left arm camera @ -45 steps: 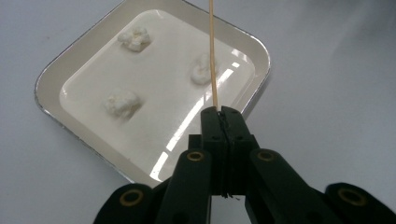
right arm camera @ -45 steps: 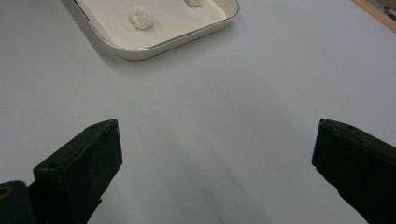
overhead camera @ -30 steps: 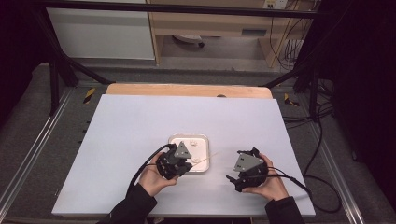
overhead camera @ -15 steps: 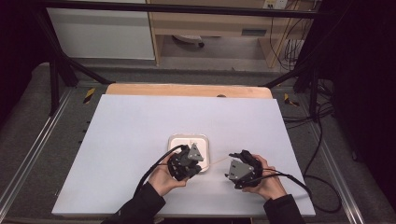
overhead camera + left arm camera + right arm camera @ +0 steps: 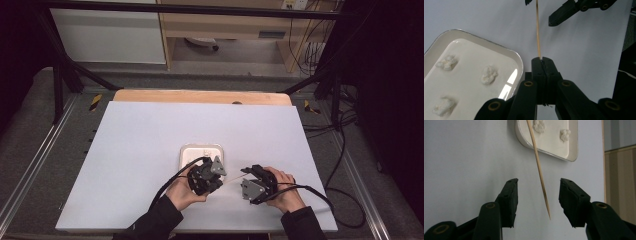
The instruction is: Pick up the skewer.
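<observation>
While the left gripper (image 5: 542, 59) pinches the wooden skewer (image 5: 538, 30) at one end, the right gripper's (image 5: 537, 192) jaws have just been closing around its tip, not yet touching. Best to centre the stick between those pads (image 5: 511, 195), clear of the tray (image 5: 522, 135).

In my left gripper view, the skewer (image 5: 538, 30) runs off the top edge, and the tray (image 5: 520, 65) is cut off at left and bottom. In the high view, my left gripper (image 5: 206, 176) hides the tray's near edge.
</observation>
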{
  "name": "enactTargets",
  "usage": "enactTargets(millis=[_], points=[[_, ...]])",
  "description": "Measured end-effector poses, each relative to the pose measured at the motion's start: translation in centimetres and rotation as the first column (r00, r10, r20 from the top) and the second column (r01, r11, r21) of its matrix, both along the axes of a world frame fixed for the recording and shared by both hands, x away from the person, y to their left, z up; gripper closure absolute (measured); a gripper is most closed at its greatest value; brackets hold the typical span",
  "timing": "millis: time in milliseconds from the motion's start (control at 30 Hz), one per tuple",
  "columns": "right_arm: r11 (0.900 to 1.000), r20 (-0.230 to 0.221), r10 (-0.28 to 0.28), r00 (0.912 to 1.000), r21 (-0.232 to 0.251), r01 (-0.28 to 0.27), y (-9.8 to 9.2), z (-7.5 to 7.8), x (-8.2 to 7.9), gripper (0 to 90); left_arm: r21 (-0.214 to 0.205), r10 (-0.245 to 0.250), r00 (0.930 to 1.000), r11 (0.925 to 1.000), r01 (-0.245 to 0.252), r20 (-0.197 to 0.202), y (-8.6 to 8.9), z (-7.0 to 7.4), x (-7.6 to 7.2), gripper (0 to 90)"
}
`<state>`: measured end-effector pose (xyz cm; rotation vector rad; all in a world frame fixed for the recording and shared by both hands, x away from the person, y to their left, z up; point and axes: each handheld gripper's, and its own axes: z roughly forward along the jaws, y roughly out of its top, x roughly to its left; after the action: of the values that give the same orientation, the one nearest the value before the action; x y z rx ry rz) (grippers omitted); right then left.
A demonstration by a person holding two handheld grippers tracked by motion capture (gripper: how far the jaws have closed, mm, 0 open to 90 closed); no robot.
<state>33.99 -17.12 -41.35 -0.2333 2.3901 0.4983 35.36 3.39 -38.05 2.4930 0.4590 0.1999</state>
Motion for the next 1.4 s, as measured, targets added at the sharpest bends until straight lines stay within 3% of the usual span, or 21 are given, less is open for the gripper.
enactTargets(millis=[367, 733, 1133, 1167, 1233, 1400], points=[[0.9930, 0.032, 0.081, 0.9962, -0.089, -0.078, 0.5, -0.3, -0.2, 70.3, 0.007, -0.033, 0.9995, 0.9994, 0.033, -0.005, -0.9, 0.1, -0.3, 88.9], [0.9867, 0.059, 0.109, 0.9923, -0.127, -0.101, 0.5, -0.5, -0.1, 86.7, 0.011, -0.039, 0.9991, 0.9992, 0.040, -0.013, -0.8, 0.0, -0.2, 88.9], [0.9851, 0.093, 0.115, 0.9891, -0.139, -0.101, 0.6, -0.5, -0.3, 89.2, -0.005, -0.030, 0.9993, 0.9995, 0.030, -0.022, -0.5, 0.0, 0.0, 88.1], [0.9849, 0.099, 0.113, 0.9886, -0.142, -0.098, 0.6, -0.5, -0.3, 89.2, -0.010, -0.023, 0.9997, 0.9997, 0.023, -0.012, -0.3, 0.1, 0.2, 87.5], [0.9834, 0.114, 0.103, 0.9881, -0.161, -0.084, 0.6, -0.4, -0.3, 89.2, -0.007, 0.002, 0.9997, 1.0000, -0.002, -0.024, -0.1, 0.3, 0.4, 77.6], [0.9761, 0.143, 0.098, 0.9848, -0.206, -0.067, 0.9, -0.5, -0.2, 89.2, 0.072, 0.021, 0.9992, 0.9972, -0.018, -0.034, -0.5, 0.0, 0.9, 65.2]])
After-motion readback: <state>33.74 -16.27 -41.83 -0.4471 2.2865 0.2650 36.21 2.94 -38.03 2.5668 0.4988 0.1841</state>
